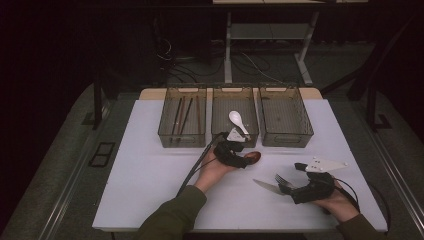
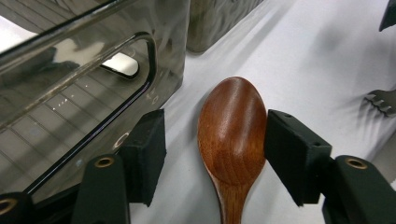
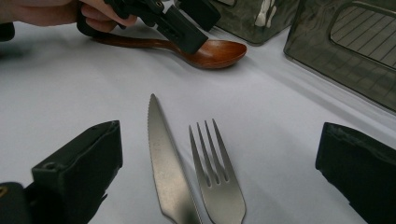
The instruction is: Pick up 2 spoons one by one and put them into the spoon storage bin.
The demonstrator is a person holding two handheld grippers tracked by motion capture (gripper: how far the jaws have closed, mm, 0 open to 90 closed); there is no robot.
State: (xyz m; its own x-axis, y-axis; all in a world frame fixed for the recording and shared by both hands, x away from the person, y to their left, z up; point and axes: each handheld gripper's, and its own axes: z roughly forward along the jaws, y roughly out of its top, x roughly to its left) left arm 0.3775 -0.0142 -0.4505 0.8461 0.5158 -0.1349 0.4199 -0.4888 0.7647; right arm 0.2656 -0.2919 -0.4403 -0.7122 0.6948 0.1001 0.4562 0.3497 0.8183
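A brown wooden spoon (image 1: 252,157) lies on the white table in front of the middle bin. My left gripper (image 1: 246,159) is down over it, jaws on either side of the bowl (image 2: 232,126). The right pad (image 2: 292,158) touches the bowl's edge, while the left pad (image 2: 149,154) stands off with a gap, so the gripper is open. In the right gripper view the spoon (image 3: 219,50) rests flat under that gripper. My right gripper (image 3: 217,172) is open and low over the table. A steel knife (image 3: 166,163) and fork (image 3: 217,182) lie side by side ahead of its jaws.
Three smoky plastic bins stand in a row at the back. The left bin (image 1: 165,117) holds several chopsticks, the middle bin (image 1: 235,90) a white spoon (image 1: 239,121), and the right bin (image 1: 305,120) nothing I can see. The white tabletop (image 1: 150,165) is bare at the left.
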